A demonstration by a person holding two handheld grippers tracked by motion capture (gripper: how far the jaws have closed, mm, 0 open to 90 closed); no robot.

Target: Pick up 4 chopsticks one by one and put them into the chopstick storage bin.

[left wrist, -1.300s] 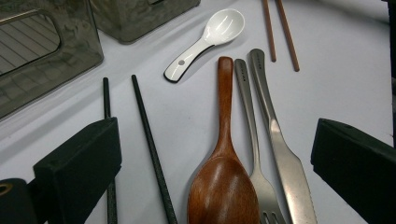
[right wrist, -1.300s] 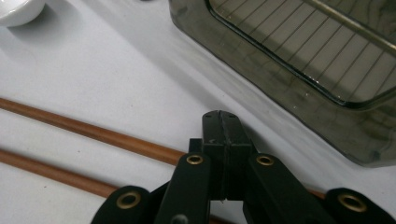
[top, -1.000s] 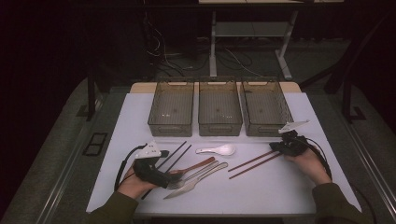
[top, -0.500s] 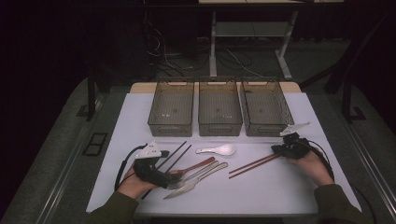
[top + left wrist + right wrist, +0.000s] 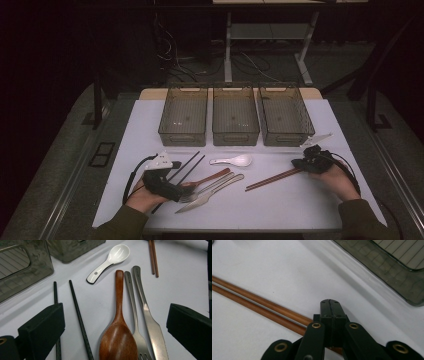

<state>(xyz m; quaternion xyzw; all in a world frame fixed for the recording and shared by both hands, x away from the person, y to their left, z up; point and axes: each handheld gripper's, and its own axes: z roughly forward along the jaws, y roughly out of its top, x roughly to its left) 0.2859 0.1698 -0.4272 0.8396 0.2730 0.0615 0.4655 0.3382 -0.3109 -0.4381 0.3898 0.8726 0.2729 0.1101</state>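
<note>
White counter [image 5: 300, 210], dark room behind: two hand-held grippers set over loose cutlery.

Right hand-held gripper [image 5: 330, 305] is seen with jaws fully closed, pad to pad, nothing clamped; it is placed directly over the near ends of the brown chopsticks [image 5: 257, 303], which are laid side by side on the counter, and the rightmost bin [image 5: 284, 116] is found just beyond. Left hand-held gripper [image 5: 112, 322] is held wide open, nothing gripped; between its jaws the wooden spoon [image 5: 118, 340], fork [image 5: 136, 330] and knife [image 5: 150, 325] are laid in parallel, with the black chopsticks [image 5: 78, 317] near its left jaw. White ceramic spoon [image 5: 110, 261] is placed farther out, toward the three grey bins.
</note>
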